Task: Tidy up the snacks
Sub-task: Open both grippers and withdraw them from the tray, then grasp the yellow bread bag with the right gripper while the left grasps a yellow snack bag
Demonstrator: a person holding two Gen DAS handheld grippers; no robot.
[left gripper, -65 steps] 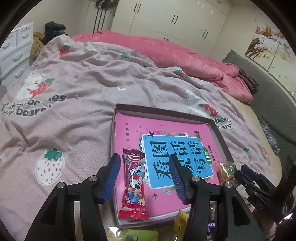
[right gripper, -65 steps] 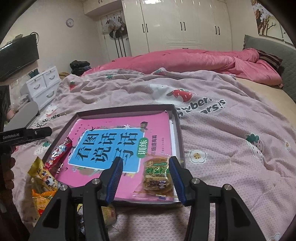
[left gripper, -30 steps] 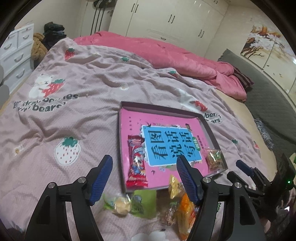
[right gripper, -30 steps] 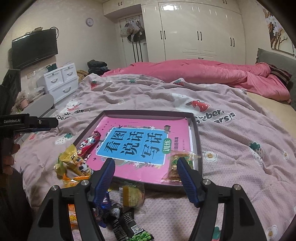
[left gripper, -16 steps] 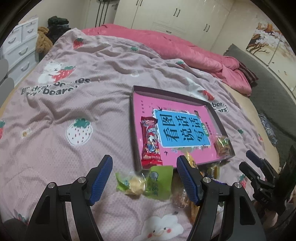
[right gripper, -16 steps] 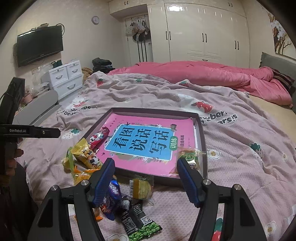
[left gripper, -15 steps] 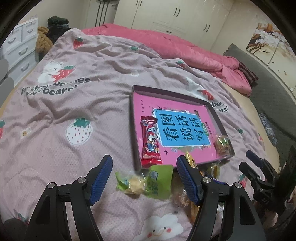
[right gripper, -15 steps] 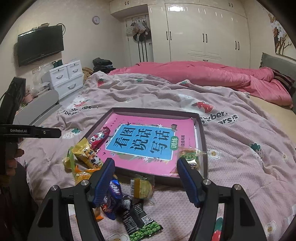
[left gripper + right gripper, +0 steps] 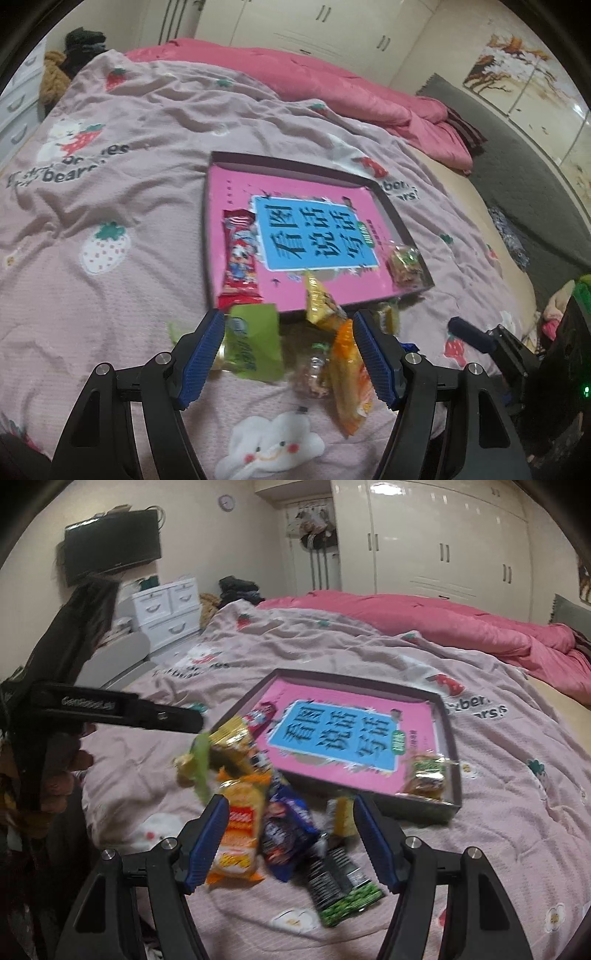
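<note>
The bed (image 9: 110,184) under its strawberry blanket is my whole work surface. On it lies the shallow tray (image 9: 402,229), lined with a pink book (image 9: 314,229), which I take to be where the snacks belong. Two are already inside: a red bar (image 9: 240,254) along the left edge and a small clear-wrapped cake (image 9: 404,264) in the near right corner, kept to the sides, I judge, so the middle stays free.

The rest sit in a loose pile on the blanket just in front of the tray. My left gripper (image 9: 288,358) hovers over a green packet (image 9: 255,343) and an orange bag (image 9: 351,380), jaws wide and holding nothing. My right gripper (image 9: 288,842) hangs over a blue wrapper (image 9: 288,827) and a black-and-green packet (image 9: 343,886), jaws apart and empty too.
</note>
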